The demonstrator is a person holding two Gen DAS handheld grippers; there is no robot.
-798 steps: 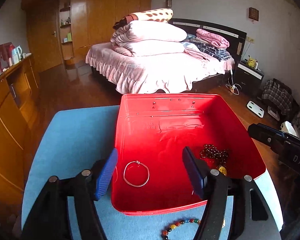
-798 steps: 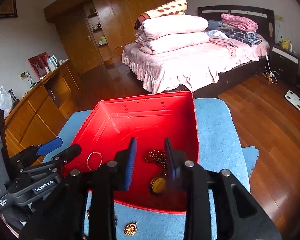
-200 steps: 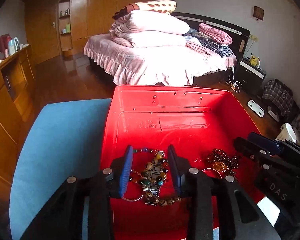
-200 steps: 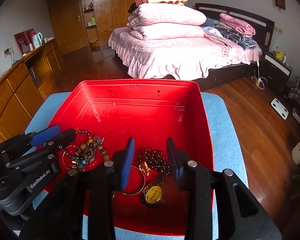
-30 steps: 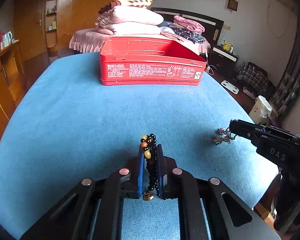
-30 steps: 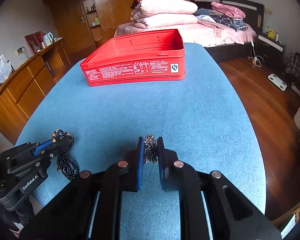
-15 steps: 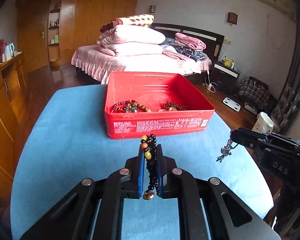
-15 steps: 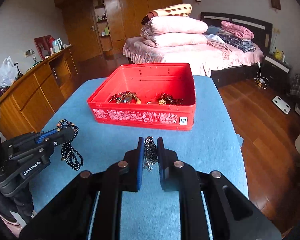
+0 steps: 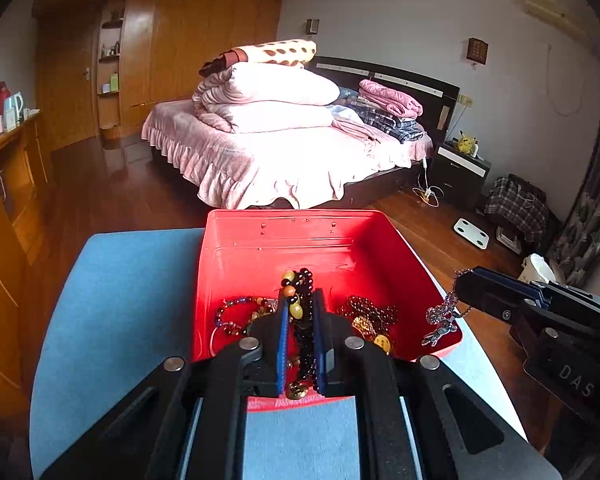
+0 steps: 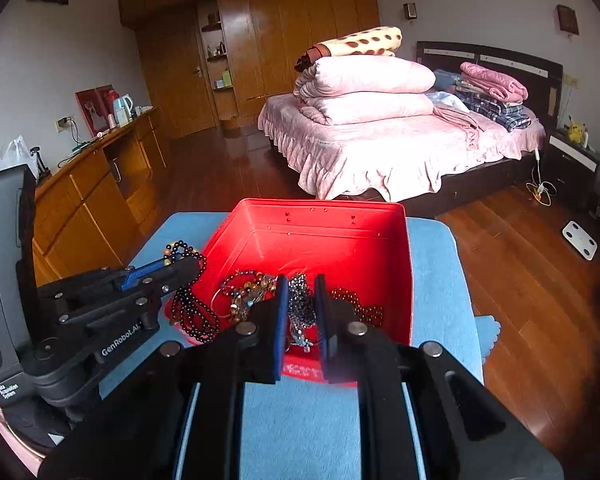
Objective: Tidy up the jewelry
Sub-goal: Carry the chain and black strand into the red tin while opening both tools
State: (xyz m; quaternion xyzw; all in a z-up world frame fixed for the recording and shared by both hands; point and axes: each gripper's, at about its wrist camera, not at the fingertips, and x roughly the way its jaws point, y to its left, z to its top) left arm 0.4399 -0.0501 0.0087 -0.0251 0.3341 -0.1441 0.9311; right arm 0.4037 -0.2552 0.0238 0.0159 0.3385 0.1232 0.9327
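Observation:
A red tin box (image 9: 260, 248) stands open on the blue table (image 9: 120, 280); it also shows in the right wrist view (image 10: 372, 240). Inside lie a multicolour bead bracelet (image 9: 236, 312), a dark red bead string (image 9: 374, 310) and a gold pendant (image 9: 382, 342). My left gripper (image 9: 300, 304) is shut on a black bead necklace (image 9: 306, 344) with amber beads, held over the box's near left part; it hangs visibly in the right wrist view (image 10: 192, 312). My right gripper (image 10: 302, 296) is shut on a silver chain (image 10: 300, 308), which dangles over the box's near right corner (image 9: 444, 316).
A bed (image 9: 284, 160) with piled pink quilts stands behind the table. Wooden cabinets (image 10: 92, 208) run along the left, a wardrobe (image 10: 284, 52) at the back. Wooden floor (image 10: 520, 260) lies to the right, with a white scale (image 10: 580, 246).
Both grippers have moved forward and up to the box, holding their pieces. The box now lies directly under the fingertips, seen from above.

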